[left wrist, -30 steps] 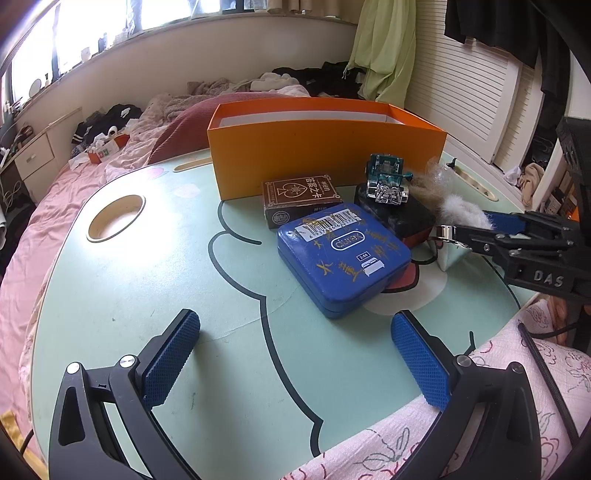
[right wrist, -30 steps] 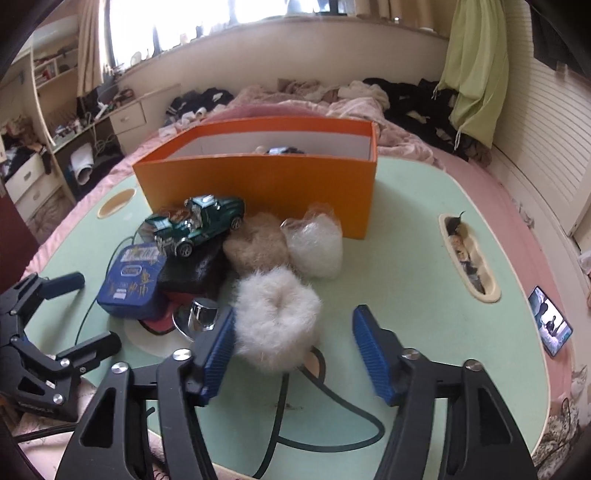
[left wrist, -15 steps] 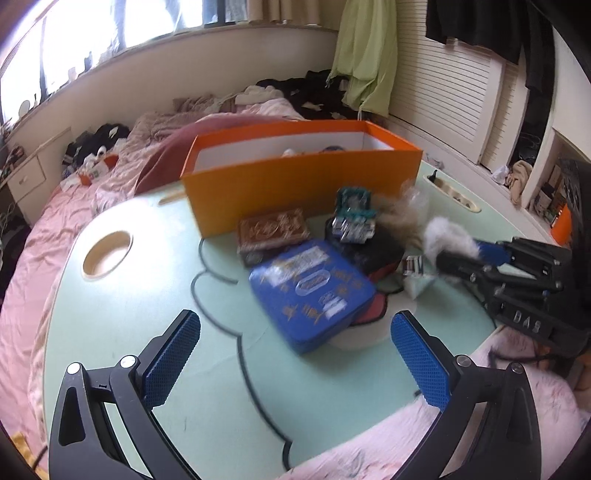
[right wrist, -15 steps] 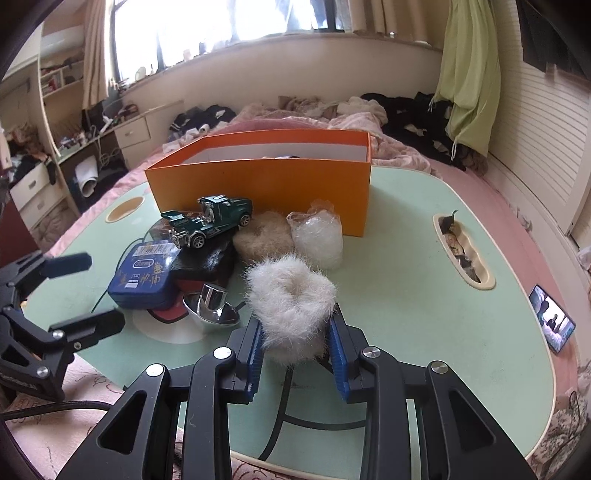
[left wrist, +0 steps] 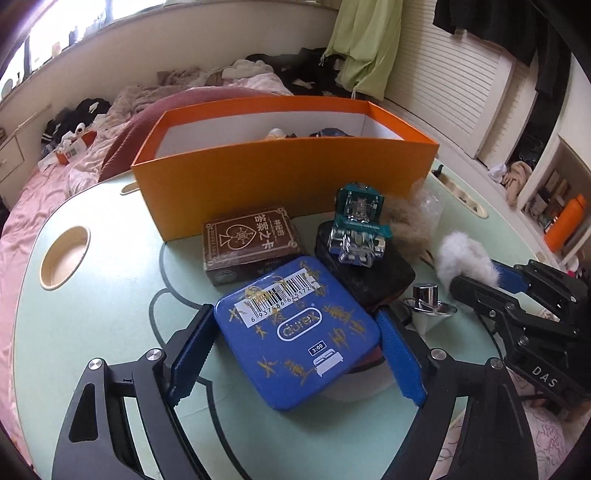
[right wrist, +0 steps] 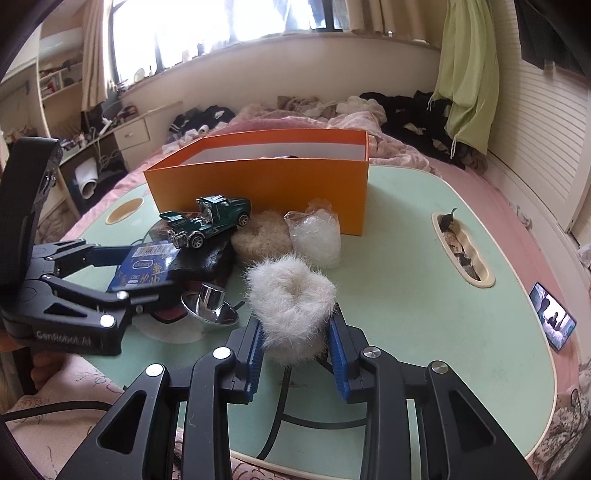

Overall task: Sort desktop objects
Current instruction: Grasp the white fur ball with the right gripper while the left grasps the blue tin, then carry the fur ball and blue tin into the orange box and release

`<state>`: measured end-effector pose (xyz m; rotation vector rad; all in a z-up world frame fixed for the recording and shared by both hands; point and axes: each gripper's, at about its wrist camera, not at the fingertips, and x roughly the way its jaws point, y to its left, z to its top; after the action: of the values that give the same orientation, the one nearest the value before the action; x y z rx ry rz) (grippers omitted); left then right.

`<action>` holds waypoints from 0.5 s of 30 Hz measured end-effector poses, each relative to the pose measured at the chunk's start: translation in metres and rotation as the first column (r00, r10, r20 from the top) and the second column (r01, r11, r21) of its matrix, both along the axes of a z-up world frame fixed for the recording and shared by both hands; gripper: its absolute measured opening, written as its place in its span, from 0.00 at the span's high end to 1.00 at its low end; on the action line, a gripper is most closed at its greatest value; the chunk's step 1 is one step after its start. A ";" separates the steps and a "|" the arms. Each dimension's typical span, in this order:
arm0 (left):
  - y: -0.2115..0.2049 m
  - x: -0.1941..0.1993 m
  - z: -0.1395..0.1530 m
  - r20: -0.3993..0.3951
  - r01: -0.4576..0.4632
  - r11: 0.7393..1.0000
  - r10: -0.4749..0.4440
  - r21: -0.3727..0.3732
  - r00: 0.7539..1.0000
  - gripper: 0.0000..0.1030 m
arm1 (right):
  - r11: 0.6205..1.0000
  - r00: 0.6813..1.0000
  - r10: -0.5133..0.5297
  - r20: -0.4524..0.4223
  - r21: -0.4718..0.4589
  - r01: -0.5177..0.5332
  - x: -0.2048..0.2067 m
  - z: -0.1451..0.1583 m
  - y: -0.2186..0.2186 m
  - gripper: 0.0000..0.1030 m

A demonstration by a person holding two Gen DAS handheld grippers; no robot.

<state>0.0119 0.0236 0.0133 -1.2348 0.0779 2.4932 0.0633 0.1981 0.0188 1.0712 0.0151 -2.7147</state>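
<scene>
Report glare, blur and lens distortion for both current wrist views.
Left wrist view: sharp, heavy fisheye bowing of the orange cardboard box, window strip blown out at top left, soft glare on the blue metal tin. Right wrist view: sharp, window overexposed, black corners, shiny chrome funnel mirrors the light.

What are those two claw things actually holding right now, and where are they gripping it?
The right gripper pinches the white fluffy scrunchie by its near end. The left gripper, jaws just closing, straddles the blue tin; whether the pads press its sides cannot be told.
</scene>
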 end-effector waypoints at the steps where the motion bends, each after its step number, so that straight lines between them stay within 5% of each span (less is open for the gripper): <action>1: -0.002 0.001 0.000 -0.004 0.002 1.000 -0.002 0.006 1.000 0.18 | 1.000 1.000 -0.001 0.000 -0.001 0.001 0.000 0.000 0.000 0.70; 15: -0.046 0.029 0.047 -0.140 -0.049 0.991 0.067 0.128 0.988 0.18 | 0.999 0.998 0.021 -0.055 -0.027 -0.023 0.002 0.016 0.004 0.70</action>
<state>0.0409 -0.0227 0.0601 -1.0207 -0.0776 2.5912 0.0655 0.2017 0.0350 0.9834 -0.0017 -2.7153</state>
